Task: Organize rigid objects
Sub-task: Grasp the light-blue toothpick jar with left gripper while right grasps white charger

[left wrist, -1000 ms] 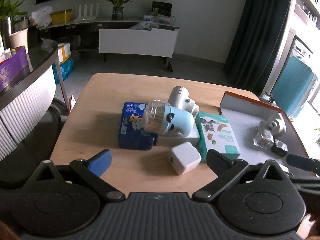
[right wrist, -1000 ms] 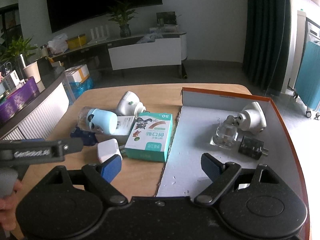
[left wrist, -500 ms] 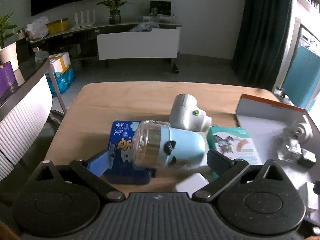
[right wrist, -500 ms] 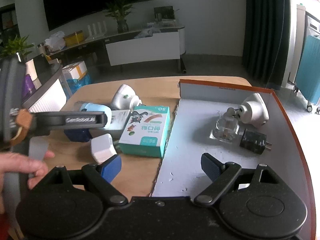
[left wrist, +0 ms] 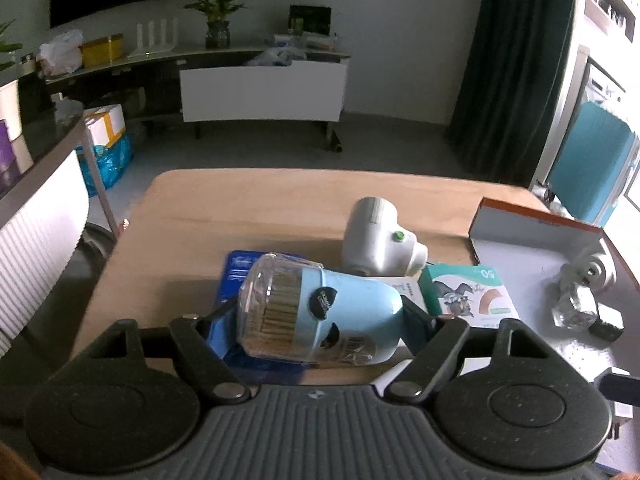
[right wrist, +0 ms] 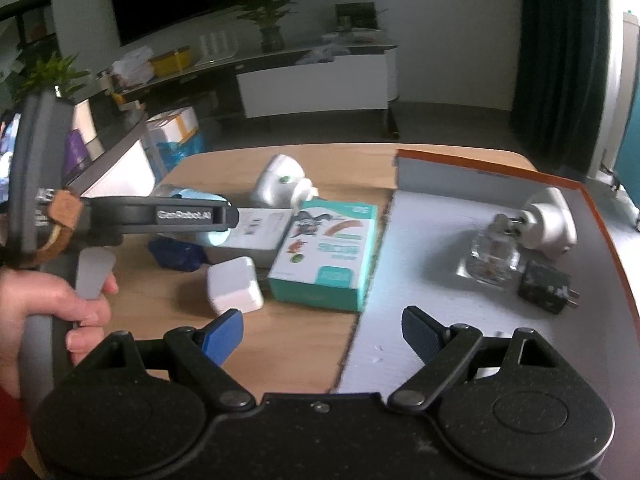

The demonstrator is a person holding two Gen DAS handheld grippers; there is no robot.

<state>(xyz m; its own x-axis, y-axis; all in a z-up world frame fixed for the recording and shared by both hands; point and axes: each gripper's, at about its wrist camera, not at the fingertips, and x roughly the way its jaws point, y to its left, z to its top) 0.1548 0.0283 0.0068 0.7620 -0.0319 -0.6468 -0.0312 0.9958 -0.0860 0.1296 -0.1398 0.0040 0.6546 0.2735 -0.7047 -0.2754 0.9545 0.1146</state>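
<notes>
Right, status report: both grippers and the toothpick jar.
Left gripper has just been closing, jaws at both ends of the light blue toothpick jar. Right gripper open, empty. Jar lies atop the blue packet; the orange-rimmed tray is not blocked.

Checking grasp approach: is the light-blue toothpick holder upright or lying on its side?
On its side. The toothpick holder lies across the blue pack, clear cap pointing left, blue body right, between the left hand-held gripper fingers.

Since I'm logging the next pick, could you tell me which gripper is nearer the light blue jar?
Left. The left gripper has been closing around the jar, fingers at both ends. The right gripper hangs open by the tray edge.
</notes>
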